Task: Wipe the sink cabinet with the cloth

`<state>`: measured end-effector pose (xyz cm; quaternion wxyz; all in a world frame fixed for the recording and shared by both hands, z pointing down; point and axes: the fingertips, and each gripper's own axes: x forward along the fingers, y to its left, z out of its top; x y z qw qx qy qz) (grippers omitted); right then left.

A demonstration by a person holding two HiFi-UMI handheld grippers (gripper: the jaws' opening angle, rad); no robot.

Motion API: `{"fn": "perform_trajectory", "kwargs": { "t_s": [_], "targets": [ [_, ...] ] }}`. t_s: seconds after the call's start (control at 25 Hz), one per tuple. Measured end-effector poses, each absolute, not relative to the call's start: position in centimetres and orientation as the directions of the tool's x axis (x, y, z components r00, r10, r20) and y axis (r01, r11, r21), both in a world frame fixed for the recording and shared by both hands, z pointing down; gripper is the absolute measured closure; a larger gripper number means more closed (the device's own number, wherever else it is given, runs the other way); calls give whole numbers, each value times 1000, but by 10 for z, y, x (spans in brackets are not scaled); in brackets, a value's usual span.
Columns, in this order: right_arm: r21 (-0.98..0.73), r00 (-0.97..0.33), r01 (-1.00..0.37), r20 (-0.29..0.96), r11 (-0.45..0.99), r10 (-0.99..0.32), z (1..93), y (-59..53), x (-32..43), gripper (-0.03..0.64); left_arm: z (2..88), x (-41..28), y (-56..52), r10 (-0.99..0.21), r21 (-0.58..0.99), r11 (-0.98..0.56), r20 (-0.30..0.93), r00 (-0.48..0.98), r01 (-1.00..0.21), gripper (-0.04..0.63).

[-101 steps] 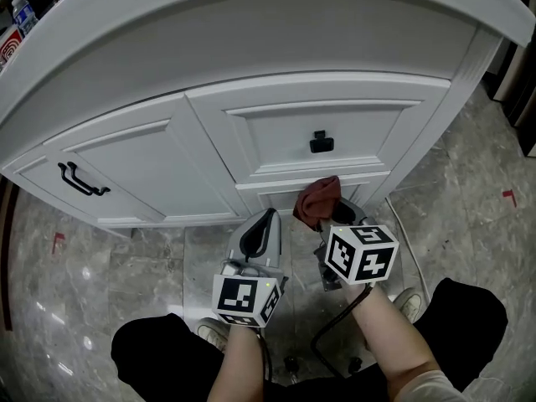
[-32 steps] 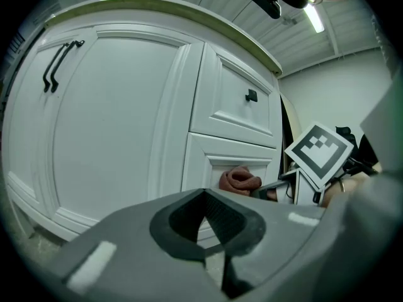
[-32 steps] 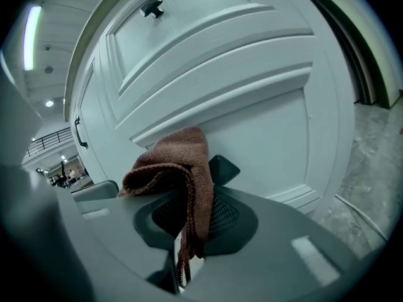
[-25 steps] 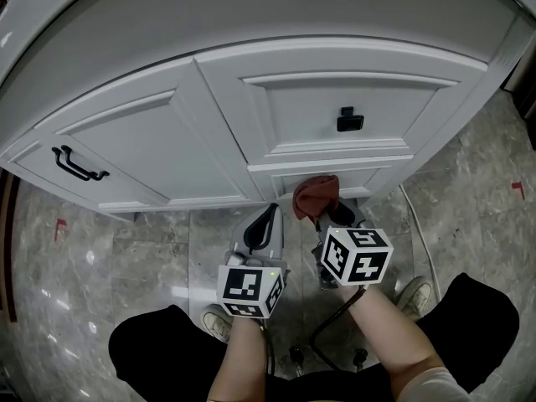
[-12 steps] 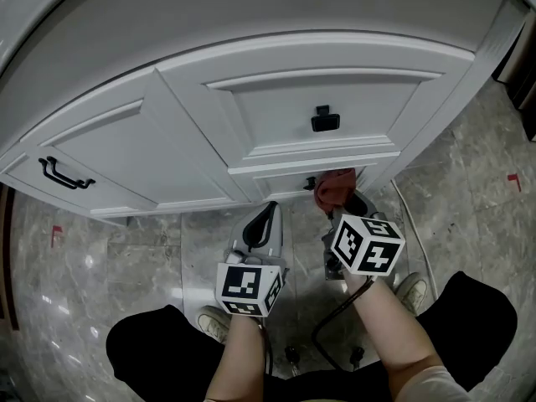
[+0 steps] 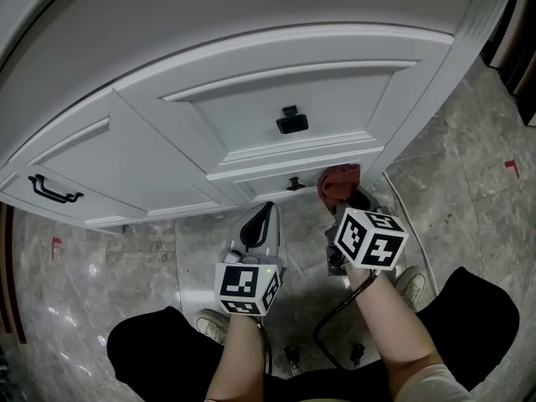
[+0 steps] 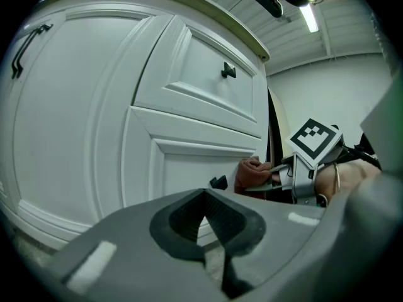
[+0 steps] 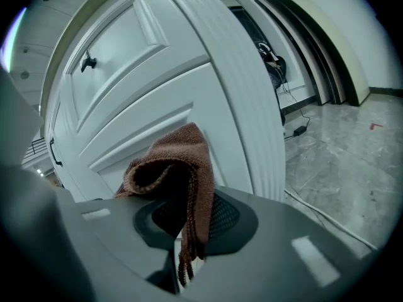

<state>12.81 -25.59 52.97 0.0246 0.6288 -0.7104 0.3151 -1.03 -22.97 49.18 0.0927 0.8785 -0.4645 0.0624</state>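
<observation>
**Head view: cloth held at the cabinet's lower right corner**

Head view looks steeply down on the white sink cabinet (image 6: pixel 251 115), with both grippers low in front of its base. The right gripper (image 6: pixel 347 201) is clamped on the cloth (image 6: pixel 338 182), a reddish-brown knitted piece bunched at the jaw tips. The cloth sits against the narrow bottom drawer front, close to the cabinet's right edge and just right of the small lower knob (image 6: pixel 294 184). The larger black knob (image 6: pixel 291 122) of the drawer above lies higher and to the left.

In the right gripper view the cloth rises as a folded hump out of the closed jaws, with a fringe of it hanging down between the pads. Its far side lies on the white panel beside the fluted corner post (image 8: pixel 252 124).

The left gripper (image 6: pixel 262 218) is held apart from the cloth, to its left, pointing at the cabinet's bottom edge. In the left gripper view its jaws meet at the tips with nothing between them. That view also shows the cloth pressed to the drawer front ahead and to the right.

A black bar handle (image 6: pixel 50 191) sits on the door near the cabinet's left edge. A pale cable (image 6: pixel 412 229) runs over the grey marble floor (image 6: pixel 126 258) by the right corner.
</observation>
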Motion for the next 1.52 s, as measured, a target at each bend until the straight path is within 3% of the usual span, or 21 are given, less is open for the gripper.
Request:
{"fn": "perform_trajectory", "kwargs": {
  "t_s": [0.56,0.96,1.24,1.52],
  "targets": [
    [-425,-79,-896,442,-131,-893,535,-235,201,538,509,11,-218,-785,106,-568,228,576,-816,595],
    [-421,-314,-902,487,96,-815,578,-224,62,538,523,-64,-218,-859,102,-433,253,444,-896,595],
    [-447,-472,-853,445,268,-761,581,-240,-36,538,528,-112,-218,-881,131,-382,246,404,-915,595],
    [-489,-532,-817,432,306,-728,593,-255,-80,538,539,-133,-218,-884,153,-359,262,388,-921,595]
  ]
}}
